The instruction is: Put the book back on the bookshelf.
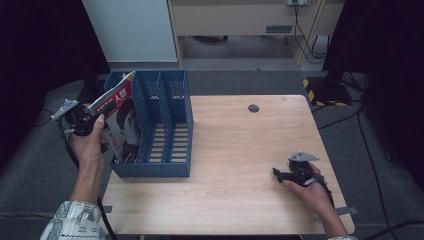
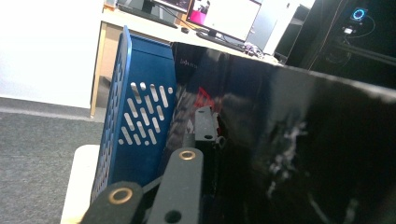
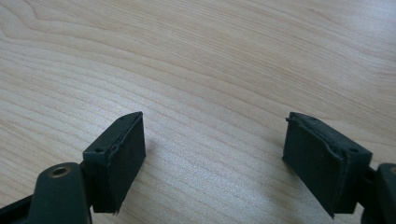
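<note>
The magazine (image 1: 121, 122) is pinched between the jaws of the left gripper (image 1: 102, 111), which are pressed onto its outer edge near the top. In the left gripper view the glossy dark cover (image 2: 299, 140) is seen clamped just beyond the fingertips, filling the space to their right. The grip is taken high and at the edge, so that, as judged, the lower part is left free to slide down into a slot.

Below the fingers, the magazine is tilted, its bottom edge already inside the leftmost compartment of the blue file rack (image 1: 172, 165), its top corner leaning outward over the rack's left wall. That perforated wall (image 2: 140, 121) stands just to the left of the jaws in the left gripper view. The tilt is probably kept so the pages can be guided between the dividers.

The right gripper (image 1: 281, 174) is held well apart from the rack, low over the bare wooden table (image 1: 235, 140). Its pads (image 3: 119, 161) are spread wide with nothing between them, and it appears parked out of the way while one hand suffices.
</note>
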Available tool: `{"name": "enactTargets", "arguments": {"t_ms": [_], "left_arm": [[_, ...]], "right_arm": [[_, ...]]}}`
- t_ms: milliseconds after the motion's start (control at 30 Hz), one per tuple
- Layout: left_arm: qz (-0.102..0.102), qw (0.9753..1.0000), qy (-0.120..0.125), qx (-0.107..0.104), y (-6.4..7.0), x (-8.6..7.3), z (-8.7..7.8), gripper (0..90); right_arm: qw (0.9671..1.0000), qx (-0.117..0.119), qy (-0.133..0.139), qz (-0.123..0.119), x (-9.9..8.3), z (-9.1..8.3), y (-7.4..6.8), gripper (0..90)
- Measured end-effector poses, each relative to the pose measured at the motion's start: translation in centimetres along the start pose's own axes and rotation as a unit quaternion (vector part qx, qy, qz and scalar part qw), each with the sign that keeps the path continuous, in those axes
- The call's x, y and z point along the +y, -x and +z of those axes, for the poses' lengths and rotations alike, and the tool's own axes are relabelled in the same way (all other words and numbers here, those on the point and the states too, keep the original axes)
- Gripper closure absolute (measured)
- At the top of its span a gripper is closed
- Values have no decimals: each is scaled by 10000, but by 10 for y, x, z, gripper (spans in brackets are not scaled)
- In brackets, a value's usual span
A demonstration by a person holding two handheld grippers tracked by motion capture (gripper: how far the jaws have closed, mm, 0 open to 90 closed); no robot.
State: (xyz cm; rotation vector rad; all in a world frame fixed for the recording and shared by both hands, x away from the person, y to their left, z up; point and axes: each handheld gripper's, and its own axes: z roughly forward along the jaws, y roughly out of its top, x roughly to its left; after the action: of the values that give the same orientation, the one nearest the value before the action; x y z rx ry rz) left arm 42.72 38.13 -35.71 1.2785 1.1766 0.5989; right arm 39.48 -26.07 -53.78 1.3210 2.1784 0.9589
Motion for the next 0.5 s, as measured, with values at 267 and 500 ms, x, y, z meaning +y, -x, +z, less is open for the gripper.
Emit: {"name": "enactTargets", "arguments": {"t_ms": [267,500], "left_arm": [[-11,9999,-99,71,0,2,0,830],[65,9993,-293,236,-2,1,0,818]], "right_arm": [[10000,1,1,0,0,0,0,211],[10000,0,0,0,0,0,0,211]]}}
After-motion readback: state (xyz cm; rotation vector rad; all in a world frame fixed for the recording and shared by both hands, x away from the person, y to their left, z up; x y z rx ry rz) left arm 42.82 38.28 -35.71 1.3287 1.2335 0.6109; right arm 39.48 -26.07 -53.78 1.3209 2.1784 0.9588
